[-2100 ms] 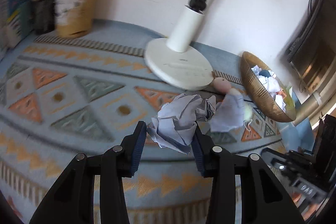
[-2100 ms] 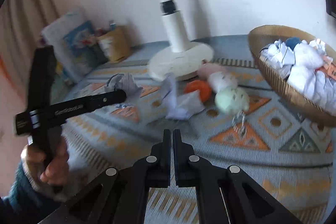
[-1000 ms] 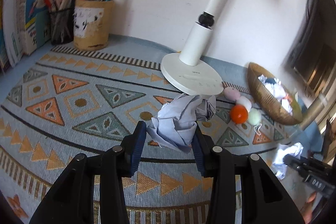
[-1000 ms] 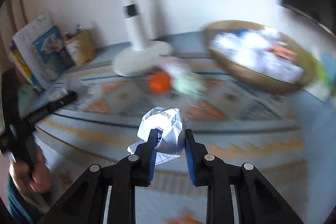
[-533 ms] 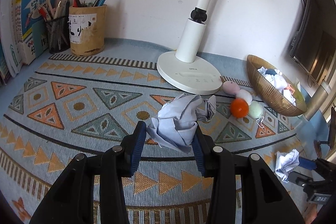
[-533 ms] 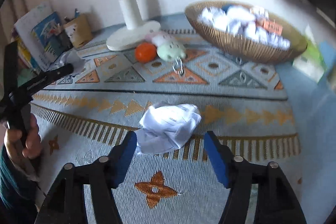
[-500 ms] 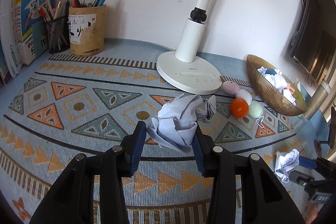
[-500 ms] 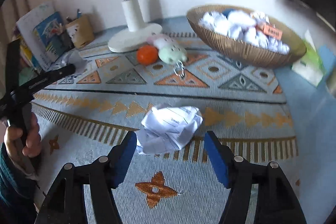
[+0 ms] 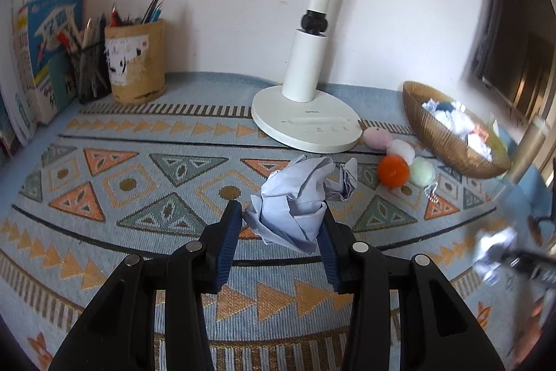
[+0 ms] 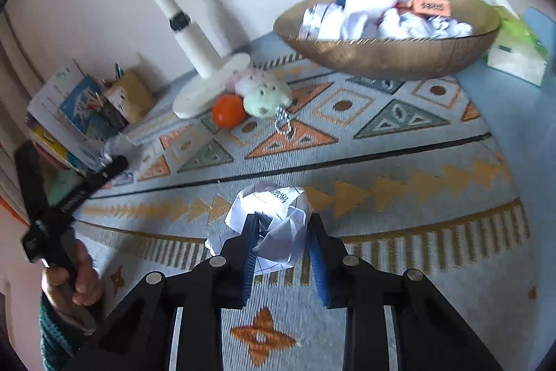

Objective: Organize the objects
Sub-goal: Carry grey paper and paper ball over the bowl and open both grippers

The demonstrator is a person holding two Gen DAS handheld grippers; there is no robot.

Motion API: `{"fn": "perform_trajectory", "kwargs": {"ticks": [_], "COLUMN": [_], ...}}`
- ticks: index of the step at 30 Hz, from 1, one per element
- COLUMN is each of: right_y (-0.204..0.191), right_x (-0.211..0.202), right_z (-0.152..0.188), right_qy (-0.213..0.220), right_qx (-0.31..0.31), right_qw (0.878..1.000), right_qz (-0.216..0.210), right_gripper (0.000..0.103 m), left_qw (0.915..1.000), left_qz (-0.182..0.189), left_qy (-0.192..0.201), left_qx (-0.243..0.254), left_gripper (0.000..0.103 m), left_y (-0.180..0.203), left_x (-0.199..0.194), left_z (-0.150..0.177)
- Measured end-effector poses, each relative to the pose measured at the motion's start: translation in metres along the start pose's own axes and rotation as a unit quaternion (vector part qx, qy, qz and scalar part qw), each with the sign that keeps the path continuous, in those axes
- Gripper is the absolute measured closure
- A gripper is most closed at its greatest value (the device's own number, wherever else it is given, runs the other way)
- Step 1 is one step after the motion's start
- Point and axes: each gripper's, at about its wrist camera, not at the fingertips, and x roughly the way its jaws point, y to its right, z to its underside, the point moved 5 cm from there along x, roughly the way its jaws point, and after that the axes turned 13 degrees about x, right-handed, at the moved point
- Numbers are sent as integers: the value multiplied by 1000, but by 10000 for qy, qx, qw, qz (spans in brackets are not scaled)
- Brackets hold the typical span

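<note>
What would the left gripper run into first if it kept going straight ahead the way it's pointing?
Past the crumpled paper in the left gripper, probably the lamp base; the orange ball sits off to the right. Depth is uncertain.

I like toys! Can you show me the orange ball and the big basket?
orange ball (image 9: 392, 170), left wrist view, middle of the ball.
basket (image 10: 389, 53), right wrist view, front of its outer wall.

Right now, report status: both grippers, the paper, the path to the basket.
Left gripper shut on blue-white paper wad. Right gripper shut on printed paper wad. Basket nearly full. Orange ball, plush toys beside the lamp base.
</note>
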Motion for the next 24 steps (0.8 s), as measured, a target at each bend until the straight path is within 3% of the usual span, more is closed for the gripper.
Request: {"fn": "perform_trajectory", "kwargs": {"ticks": [5,8,14,18,24], "right_y": [24,34,53,75,99], "right_x": [-33,-61,-102,-93,-57], "right_z": [-14,-37,-116,-161,-207], "right_qy": [389,658,1514,1766,1815], "right_qx": [21,96,545,1128,1515], "right_qw": [9991,9977,9867,9772,9698], "right_qz": [151,106,221,352,593], "right_gripper": [76,76,76,76,75], "left_qw": [9991,9980,9861,9834,9806], "left_qz": [-123,466,1499,1699,1834], "left_qy": [-92,2,290,225,24], "left_qx": [385,419,656,601,690], "left_gripper": [64,64,63,63,62], "left_y": [18,46,118,151,190], "left_x": [-1,-11,-8,29,79], "left_z": [-3,-24,-110,-146,-157]}}
